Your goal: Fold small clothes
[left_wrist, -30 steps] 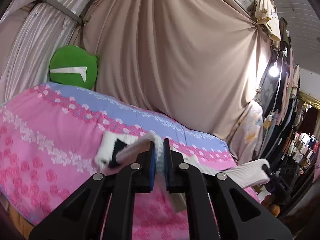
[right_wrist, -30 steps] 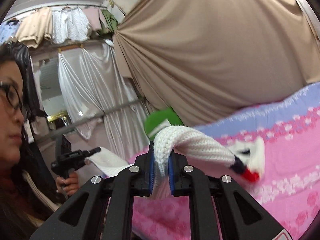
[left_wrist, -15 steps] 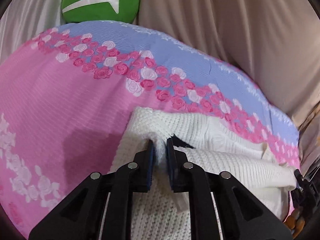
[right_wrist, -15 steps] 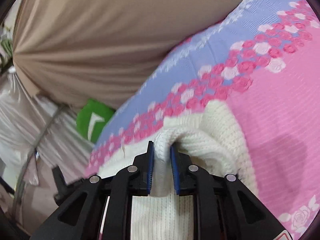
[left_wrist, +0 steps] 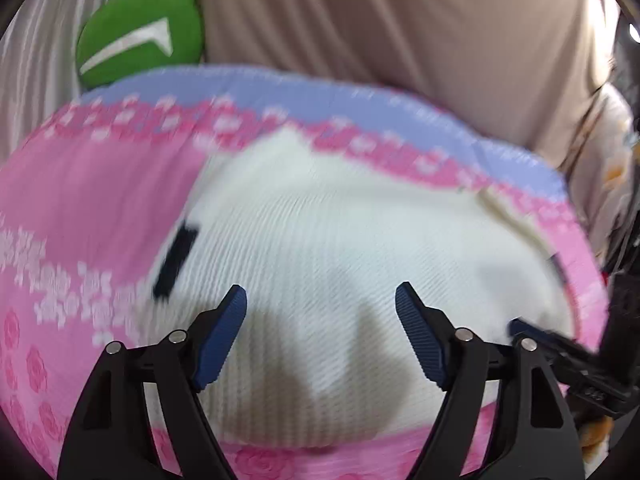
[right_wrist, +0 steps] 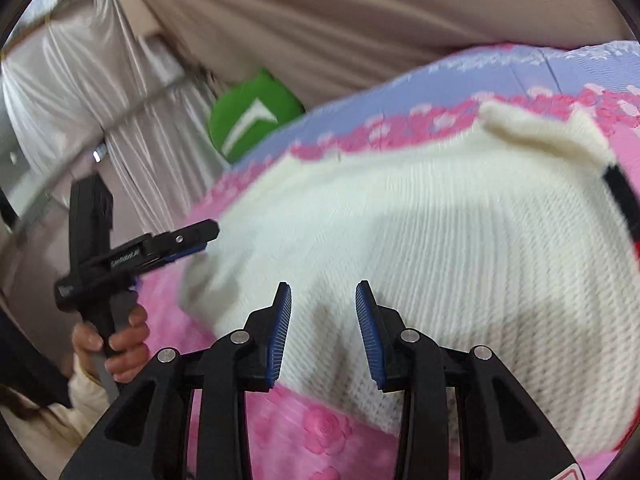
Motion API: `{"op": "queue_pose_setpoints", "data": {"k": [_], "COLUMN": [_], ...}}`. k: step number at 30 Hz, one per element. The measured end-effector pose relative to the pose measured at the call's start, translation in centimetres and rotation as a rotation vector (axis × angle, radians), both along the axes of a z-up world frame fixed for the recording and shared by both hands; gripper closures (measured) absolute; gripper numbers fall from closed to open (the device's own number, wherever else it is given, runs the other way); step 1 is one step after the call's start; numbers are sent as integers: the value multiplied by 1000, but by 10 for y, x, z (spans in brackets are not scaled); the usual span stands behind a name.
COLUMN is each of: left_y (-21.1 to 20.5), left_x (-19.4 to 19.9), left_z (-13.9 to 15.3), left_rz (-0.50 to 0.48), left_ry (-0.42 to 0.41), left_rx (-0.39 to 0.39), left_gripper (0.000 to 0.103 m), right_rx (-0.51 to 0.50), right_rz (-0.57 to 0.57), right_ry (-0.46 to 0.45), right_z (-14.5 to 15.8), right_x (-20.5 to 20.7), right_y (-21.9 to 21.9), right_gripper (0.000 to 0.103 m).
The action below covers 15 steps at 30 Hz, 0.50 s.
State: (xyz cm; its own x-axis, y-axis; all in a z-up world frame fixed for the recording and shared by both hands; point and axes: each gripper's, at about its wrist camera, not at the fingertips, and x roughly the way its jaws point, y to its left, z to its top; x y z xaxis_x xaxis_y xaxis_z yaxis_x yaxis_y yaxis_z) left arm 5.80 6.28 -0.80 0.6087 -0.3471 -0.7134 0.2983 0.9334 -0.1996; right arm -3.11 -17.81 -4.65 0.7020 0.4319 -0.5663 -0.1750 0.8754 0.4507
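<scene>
- Release is what is happening: you were pinching a fold of the white knit sweater [left_wrist: 360, 240] in each tool half a second ago, and now both sets of jaws are spreading apart with no knit pressed between the pads.
- Left gripper [left_wrist: 320, 300]: you are opening it wide, its blue pads standing well apart and hovering just above the sweater's near edge, holding nothing.
- Right gripper [right_wrist: 323, 292]: you are opening it too, though its gap is narrower so far; the ribbed knit is showing through the gap, but the pads are not squeezing it.
- Sweater itself: it is now lying spread on the pink floral bedspread [left_wrist: 80, 208] instead of hanging in the air as it did a second ago, with its far edge reaching the bedspread's rose band near the lilac strip.
- Sweater's near hem is lying just under both tools, and the green cushion [left_wrist: 140, 40] is sitting well beyond the sweater, behind the bedspread.
- Judging from this, you are finishing the lay-down, so the garment looks ready for its next fold; the picture is blurred, so I cannot tell how neat its edges are.
</scene>
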Motion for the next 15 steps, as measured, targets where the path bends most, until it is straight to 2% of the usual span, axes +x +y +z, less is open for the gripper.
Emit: {"op": "queue_pose_setpoints", "data": {"k": [2,5,7,8,10,11,12,13,15], "left_y": [18,52,71,77,90,94,100,103,106], "left_x": [3,-9,-22,-26,-37,-41,-42,-42,-37], "left_z": [-17,-16,-10,-5,4,7,9,9,2], "left_rz": [44,58,97,117,194,209,224,230,226], "left_ry": [23,30,30,27,-8,-15,-9,-2,36], "left_rx": [21,-34,-35,-33,-6,-11,-35,-65,-148], "left_gripper": [41,47,47,44,29,26,16,13,13], "right_rx": [7,-69,-14,18,-24,-33,-19,21,65], "right_rz": [-58,-265,-356,-407,-519,-531,-518,-484,-425], "right_ry": [2,41,56,50,30,20,16,18,28], "right_z": [3,3,1,2,10,11,11,8,2], "right_x": [-10,-43,-70,-87,-114,-119,-121,-120,-112], "right_y": [-19,-72,-106,-121,-131,-130,-129,-127,-121], "right_gripper": [72,73,80,79,57,54,52,48,45]}}
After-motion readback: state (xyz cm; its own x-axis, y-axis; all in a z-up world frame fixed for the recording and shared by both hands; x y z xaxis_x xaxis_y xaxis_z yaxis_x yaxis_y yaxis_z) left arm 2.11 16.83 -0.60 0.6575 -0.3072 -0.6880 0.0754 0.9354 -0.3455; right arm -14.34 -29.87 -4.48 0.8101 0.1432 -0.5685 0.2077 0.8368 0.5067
